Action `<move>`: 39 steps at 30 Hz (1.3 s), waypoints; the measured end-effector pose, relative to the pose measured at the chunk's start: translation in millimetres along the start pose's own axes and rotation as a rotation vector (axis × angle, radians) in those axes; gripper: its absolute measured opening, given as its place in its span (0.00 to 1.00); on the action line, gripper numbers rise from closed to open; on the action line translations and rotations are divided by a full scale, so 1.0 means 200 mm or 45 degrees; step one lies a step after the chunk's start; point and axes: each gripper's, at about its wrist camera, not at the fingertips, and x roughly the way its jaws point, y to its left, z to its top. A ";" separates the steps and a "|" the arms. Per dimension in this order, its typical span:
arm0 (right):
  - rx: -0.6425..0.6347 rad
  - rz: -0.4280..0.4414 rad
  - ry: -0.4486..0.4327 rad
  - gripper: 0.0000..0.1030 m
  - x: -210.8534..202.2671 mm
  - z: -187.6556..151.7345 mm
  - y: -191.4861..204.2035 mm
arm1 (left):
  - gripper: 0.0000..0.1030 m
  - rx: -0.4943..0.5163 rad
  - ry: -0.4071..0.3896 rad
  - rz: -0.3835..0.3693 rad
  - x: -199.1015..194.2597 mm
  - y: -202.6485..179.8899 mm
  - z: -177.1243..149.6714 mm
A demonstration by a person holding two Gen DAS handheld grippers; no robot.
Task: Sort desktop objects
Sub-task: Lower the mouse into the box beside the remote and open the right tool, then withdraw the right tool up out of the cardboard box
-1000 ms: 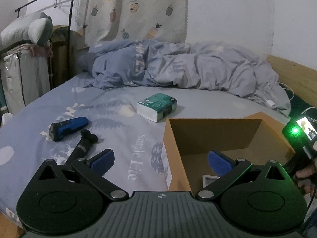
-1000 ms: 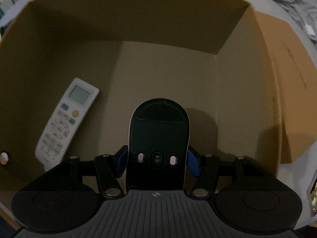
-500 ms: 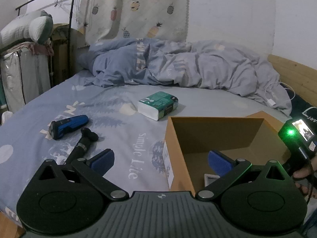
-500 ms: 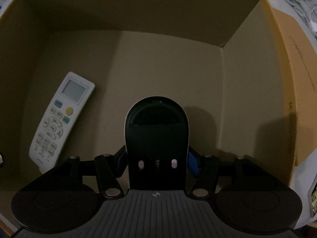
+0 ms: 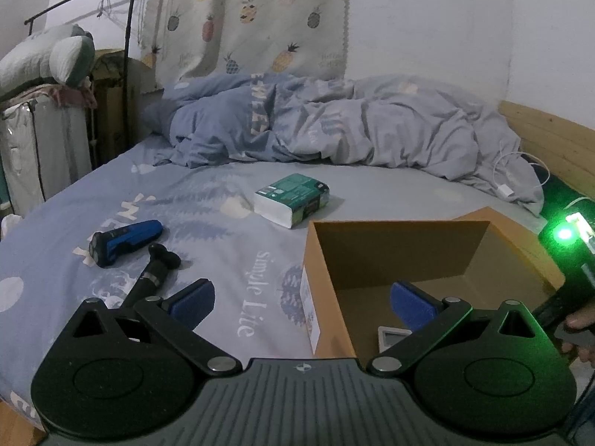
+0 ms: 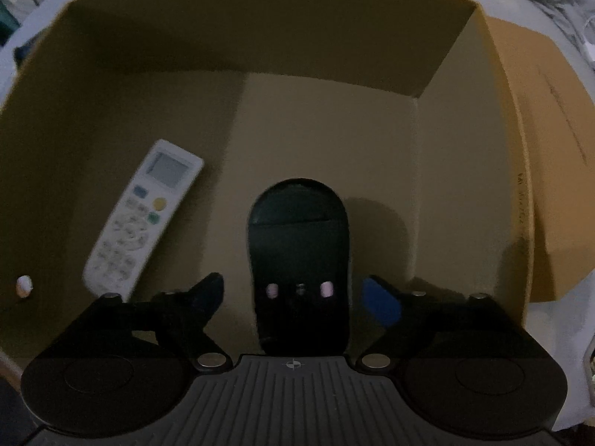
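Note:
In the right wrist view my right gripper (image 6: 297,297) is open inside the brown cardboard box (image 6: 148,55). A black computer mouse (image 6: 299,256), underside up, lies on the box floor between the spread fingers, apart from both pads. A white remote control (image 6: 143,219) lies to its left on the box floor. In the left wrist view my left gripper (image 5: 303,297) is open and empty above the bed, straddling the box's (image 5: 319,260) left wall. On the sheet lie a blue shaver (image 5: 124,241), a black handle-like tool (image 5: 152,275) and a green-and-white packet (image 5: 293,204).
A crumpled blue-grey duvet (image 5: 334,130) covers the back of the bed. A white cable and charger (image 5: 509,186) lie at the right by the wooden bed frame (image 5: 550,137). A person's hand (image 5: 580,327) holds the other gripper at the right edge.
My right gripper has opened and let go of the black mouse, which now lies on the box floor. The left gripper has barely moved.

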 end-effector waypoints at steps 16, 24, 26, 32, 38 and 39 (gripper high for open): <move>-0.002 0.078 -0.291 1.00 -0.46 -0.18 0.11 | 1.00 0.060 -0.009 0.002 -0.01 -0.05 0.00; 0.044 0.073 -0.471 1.00 -0.47 -0.28 -0.07 | 1.00 0.090 0.007 -0.010 -0.02 -0.10 -0.02; 0.056 0.070 -0.515 1.00 -0.47 -0.30 -0.13 | 1.00 0.087 0.011 -0.015 -0.02 -0.11 -0.02; 0.093 0.062 -0.644 1.00 -0.46 -0.37 -0.30 | 1.00 0.105 0.026 -0.025 -0.02 -0.14 -0.03; 0.135 0.056 -0.784 1.00 -0.45 -0.47 -0.44 | 1.00 0.110 0.025 -0.042 -0.03 -0.18 -0.05; 0.142 0.058 -0.808 1.00 -0.44 -0.49 -0.46 | 1.00 0.113 0.023 -0.043 -0.03 -0.19 -0.05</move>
